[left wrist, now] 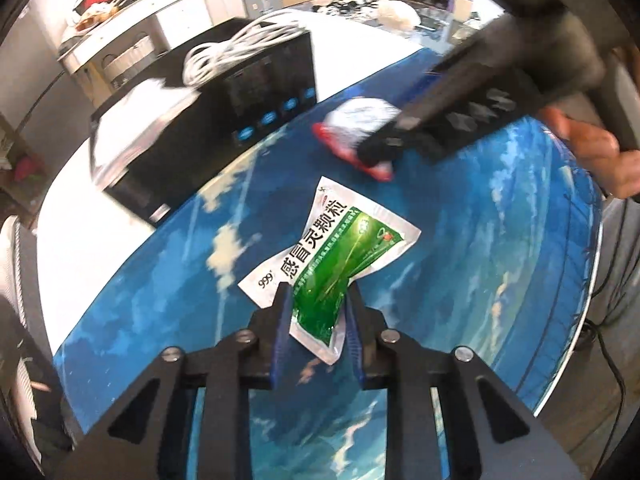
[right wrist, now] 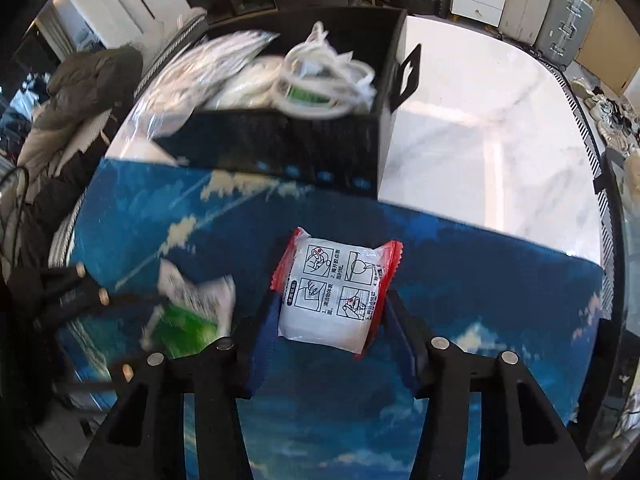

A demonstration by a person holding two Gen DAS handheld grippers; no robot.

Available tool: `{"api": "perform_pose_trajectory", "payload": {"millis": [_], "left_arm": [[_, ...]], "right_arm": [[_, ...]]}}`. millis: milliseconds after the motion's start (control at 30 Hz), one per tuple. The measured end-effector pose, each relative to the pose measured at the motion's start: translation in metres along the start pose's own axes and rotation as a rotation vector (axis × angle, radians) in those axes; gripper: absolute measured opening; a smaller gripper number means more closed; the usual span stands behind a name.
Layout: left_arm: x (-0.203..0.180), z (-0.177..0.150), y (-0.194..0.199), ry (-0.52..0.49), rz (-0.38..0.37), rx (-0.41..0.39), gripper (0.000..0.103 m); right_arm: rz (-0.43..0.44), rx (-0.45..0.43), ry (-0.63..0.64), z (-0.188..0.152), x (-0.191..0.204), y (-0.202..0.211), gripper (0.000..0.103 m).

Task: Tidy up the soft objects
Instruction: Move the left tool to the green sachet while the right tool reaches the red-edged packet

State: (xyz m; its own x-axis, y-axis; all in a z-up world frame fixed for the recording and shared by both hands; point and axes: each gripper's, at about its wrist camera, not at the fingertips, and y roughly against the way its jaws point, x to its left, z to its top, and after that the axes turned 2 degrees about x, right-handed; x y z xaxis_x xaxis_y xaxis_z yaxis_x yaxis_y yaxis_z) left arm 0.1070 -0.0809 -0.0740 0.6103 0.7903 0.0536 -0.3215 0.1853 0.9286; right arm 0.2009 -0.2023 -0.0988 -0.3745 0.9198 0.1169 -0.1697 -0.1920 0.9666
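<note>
A: What lies around the two packets?

B: A blue sky-print mat [right wrist: 168, 216] covers the near part of a white marble table [right wrist: 480, 152]. At the mat's far edge stands a black storage box [right wrist: 280, 136] with a cut-out handle on its side. Inside it are a coiled white cable [right wrist: 320, 76] and some clear plastic bags [right wrist: 192, 76], one spilling over the left rim. Nothing lies on the mat between the packets and the box.

A: And the left gripper?

B: The left gripper [left wrist: 318, 300] points steeply down at a green and white medicine sachet [left wrist: 340, 256]. Its blue pads [left wrist: 282, 320] are nearly together and pinch the sachet's near end, which crumples to a narrow waist between them. The far end fans out flat on the mat.

A: The right one?

B: The right gripper [right wrist: 332, 320] has its jaws about half open, and they clamp a white wipe packet [right wrist: 332, 292] with red crimped ends by its two sides. The packet's printed instruction panels face up. It sits on the mat, just right of the sachet and well short of the box. In the left wrist view a hand [left wrist: 592, 152] shows behind that gripper
</note>
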Motion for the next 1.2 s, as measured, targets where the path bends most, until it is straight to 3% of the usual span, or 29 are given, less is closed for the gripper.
{"api": "perform_pose_trajectory", "payload": {"millis": [333, 433, 633, 767, 833, 867, 933, 1033, 1167, 1200], "left_arm": [[0.039, -0.030, 0.006, 0.133, 0.104, 0.051, 0.026], [0.035, -0.031, 0.007, 0.113, 0.084, 0.036, 0.057], [0.043, -0.014, 0.016, 0.086, 0.071, -0.028, 0.063], [0.043, 0.003, 0.005, 0.067, 0.027, 0.005, 0.064], [0.039, 0.004, 0.000, 0.055, -0.023, 0.020, 0.070], [0.035, 0.005, -0.003, 0.043, -0.007, 0.023, 0.081], [0.031, 0.005, -0.008, 0.028, 0.015, 0.032, 0.088], [0.035, 0.004, -0.016, 0.058, -0.007, 0.042, 0.083], [0.033, 0.006, -0.015, 0.075, -0.050, 0.057, 0.041], [0.031, 0.006, -0.012, 0.071, -0.049, 0.062, 0.039]], "right_arm": [[-0.041, 0.036, 0.174, -0.030, 0.055, 0.004, 0.052], [-0.036, 0.044, 0.193, -0.031, 0.060, 0.006, 0.052], [0.006, 0.056, 0.154, -0.028, 0.056, 0.007, 0.055], [0.015, 0.051, 0.151, -0.028, 0.046, 0.013, 0.055], [0.015, 0.051, 0.155, -0.029, 0.045, 0.014, 0.056], [0.016, 0.054, 0.155, -0.034, 0.042, 0.012, 0.056], [0.021, 0.063, 0.149, -0.038, 0.036, 0.012, 0.056], [0.019, 0.064, 0.148, -0.042, 0.033, 0.011, 0.056], [0.023, 0.065, 0.152, -0.046, 0.030, 0.011, 0.060], [0.019, 0.067, 0.155, -0.048, 0.029, 0.011, 0.060]]}}
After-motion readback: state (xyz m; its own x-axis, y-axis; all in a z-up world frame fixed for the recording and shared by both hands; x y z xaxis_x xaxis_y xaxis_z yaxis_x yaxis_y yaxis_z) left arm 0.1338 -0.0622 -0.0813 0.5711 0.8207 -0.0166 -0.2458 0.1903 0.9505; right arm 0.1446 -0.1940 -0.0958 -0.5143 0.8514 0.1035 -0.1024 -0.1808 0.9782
